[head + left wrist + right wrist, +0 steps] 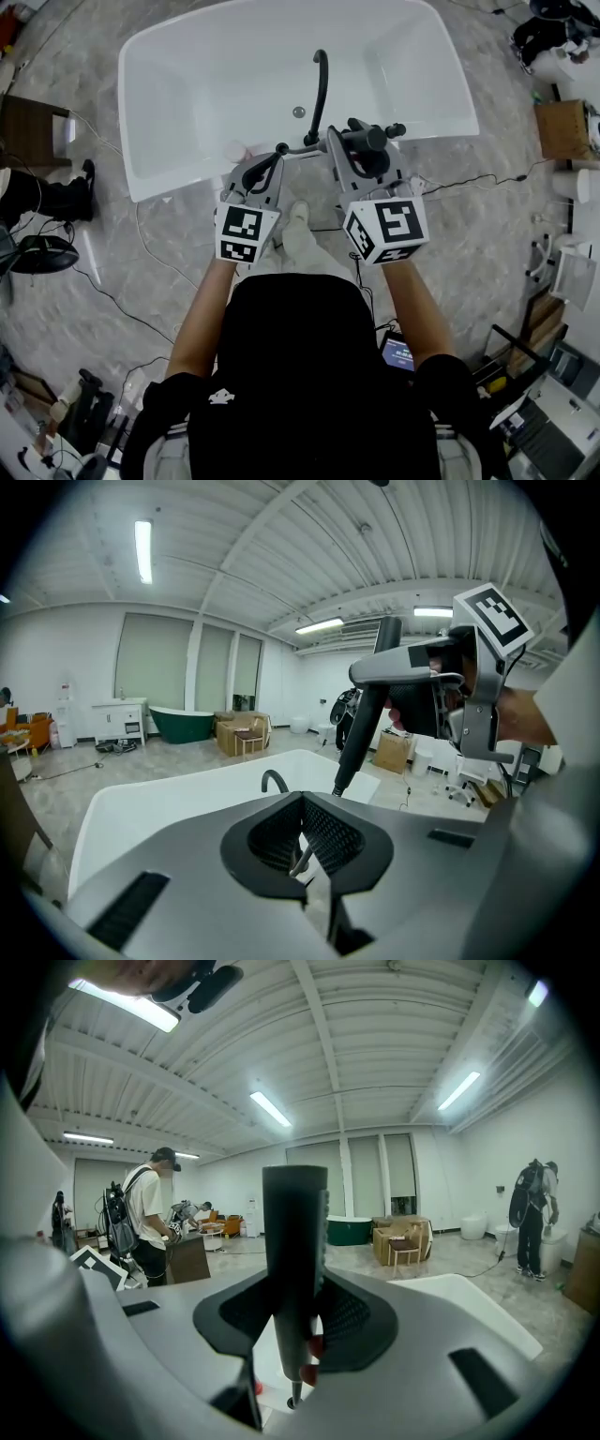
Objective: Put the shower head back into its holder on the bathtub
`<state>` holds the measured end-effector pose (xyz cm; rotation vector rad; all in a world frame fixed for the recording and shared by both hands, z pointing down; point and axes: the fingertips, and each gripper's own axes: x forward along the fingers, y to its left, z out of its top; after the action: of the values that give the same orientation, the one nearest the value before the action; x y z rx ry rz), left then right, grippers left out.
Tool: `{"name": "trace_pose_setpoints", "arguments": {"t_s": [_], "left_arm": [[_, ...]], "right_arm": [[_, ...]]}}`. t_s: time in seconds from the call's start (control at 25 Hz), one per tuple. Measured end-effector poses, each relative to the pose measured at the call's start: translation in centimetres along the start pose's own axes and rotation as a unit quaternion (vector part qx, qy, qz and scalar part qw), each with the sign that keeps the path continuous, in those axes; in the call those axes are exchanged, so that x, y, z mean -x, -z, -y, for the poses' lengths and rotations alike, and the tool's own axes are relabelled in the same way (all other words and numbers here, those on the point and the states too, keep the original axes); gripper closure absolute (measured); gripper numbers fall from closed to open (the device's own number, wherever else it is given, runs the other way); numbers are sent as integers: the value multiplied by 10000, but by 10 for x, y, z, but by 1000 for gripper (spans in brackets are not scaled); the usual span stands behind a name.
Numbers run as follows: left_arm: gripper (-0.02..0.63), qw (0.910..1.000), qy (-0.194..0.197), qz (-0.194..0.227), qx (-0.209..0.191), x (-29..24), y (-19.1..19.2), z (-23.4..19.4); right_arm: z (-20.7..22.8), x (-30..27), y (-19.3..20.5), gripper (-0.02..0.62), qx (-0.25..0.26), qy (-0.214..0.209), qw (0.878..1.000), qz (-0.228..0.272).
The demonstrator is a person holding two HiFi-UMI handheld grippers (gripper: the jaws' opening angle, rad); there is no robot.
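Observation:
The white bathtub (169,178) lies in front of me, and a black arched faucet (321,89) stands at its near rim. My right gripper (361,150) is shut on the black shower head (367,141), just above that rim to the right of the faucet. In the right gripper view the shower head's handle (293,1241) stands upright between the pads of my right gripper (295,1335). My left gripper (279,150) is at the rim left of the faucet, shut on the thin grey hose (305,148). The hose (300,857) shows between the pads of my left gripper (305,850). I cannot make out the holder.
Cables (112,300) trail over the marble floor beside the tub. A dark wooden cabinet (28,131) stands at the left and a cardboard box (562,127) at the right. One person (150,1222) stands by a table, another (530,1218) farther off. A green tub (183,722) stands at the far wall.

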<state>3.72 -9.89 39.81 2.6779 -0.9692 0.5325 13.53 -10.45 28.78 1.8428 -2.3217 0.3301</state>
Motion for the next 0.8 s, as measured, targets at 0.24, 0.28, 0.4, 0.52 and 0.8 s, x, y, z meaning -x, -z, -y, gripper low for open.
{"name": "trace_pose_setpoints", "arguments": {"t_s": [0.24,0.28,0.4,0.52,0.8], "left_arm": [[595,9993,-347,0,126,9,0,-25],[595,9991,-405,-7,151,9,3,-29],[595,9981,-569,-42,213,10,13,-39],[595,9969,-725,-73,302,13,23,-48],[595,9934,-1042,-125,470,15,42,-70]], "right_arm": [[-6,-14,7,459,-13,-169,9998,-119],[-7,-18,11,459,-18,-197,9997,-152],[-8,-28,27,459,-49,-286,9992,-275],[-8,-38,42,459,-95,-378,9984,-411],[-8,-63,75,459,-93,-496,9965,-669]]}}
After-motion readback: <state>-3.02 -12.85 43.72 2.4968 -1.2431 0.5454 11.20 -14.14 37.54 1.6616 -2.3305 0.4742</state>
